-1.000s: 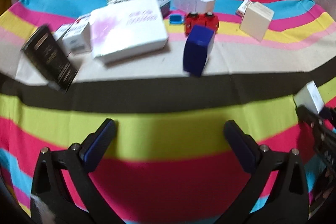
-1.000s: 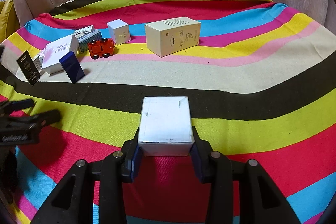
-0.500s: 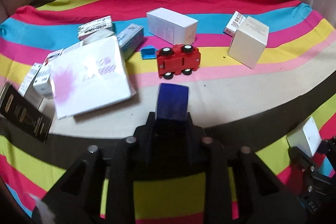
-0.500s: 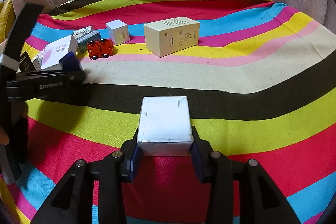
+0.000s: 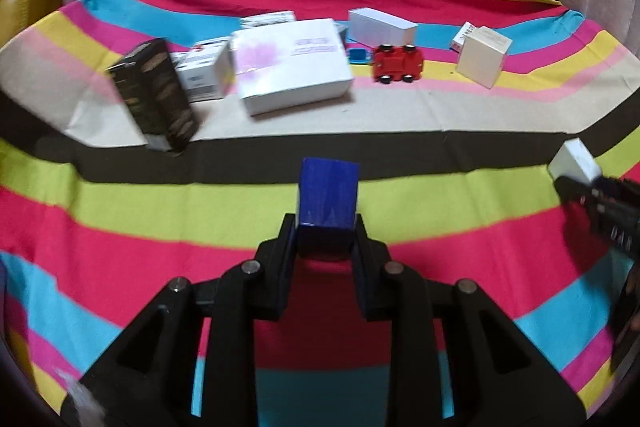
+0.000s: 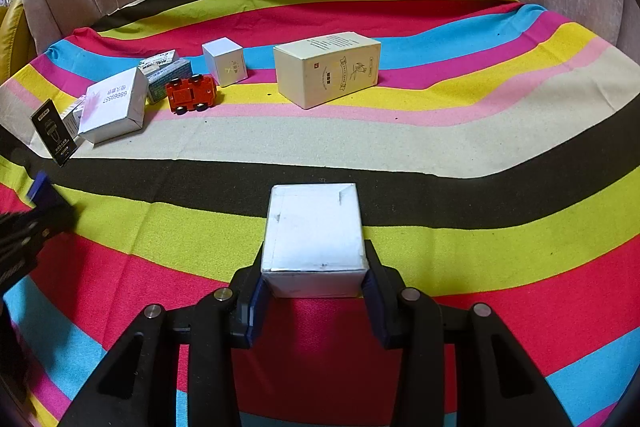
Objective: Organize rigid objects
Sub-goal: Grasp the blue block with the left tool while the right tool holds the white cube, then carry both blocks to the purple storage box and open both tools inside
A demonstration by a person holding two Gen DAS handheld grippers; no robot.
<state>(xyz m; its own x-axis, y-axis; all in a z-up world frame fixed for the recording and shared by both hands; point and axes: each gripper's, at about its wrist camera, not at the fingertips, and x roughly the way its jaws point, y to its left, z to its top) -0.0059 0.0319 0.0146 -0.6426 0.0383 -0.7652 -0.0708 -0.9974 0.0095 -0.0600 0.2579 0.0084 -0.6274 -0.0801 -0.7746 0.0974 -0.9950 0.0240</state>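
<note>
Blue and boxy, the small blue carton (image 5: 328, 205) is now sitting clenched between the pads of the left hand-held gripper (image 5: 325, 239), which a second ago was hanging wide open and empty over the striped cloth (image 5: 460, 155). Then the carton was standing on the cream band beside the red toy car (image 5: 398, 63); now it is riding clear of the cluster, above the lime and red stripes nearer the camera. The right hand-held gripper (image 6: 314, 293) is staying put, gripping its white box (image 6: 314, 233) exactly as before. With one item in each hand, the person is evidently carrying both toward a placing spot, though none is showing yet. The black carton (image 5: 154, 95), the large white box (image 5: 290, 65) and the cream cube box (image 5: 483, 55) are waiting untouched on the far stripes.
</note>
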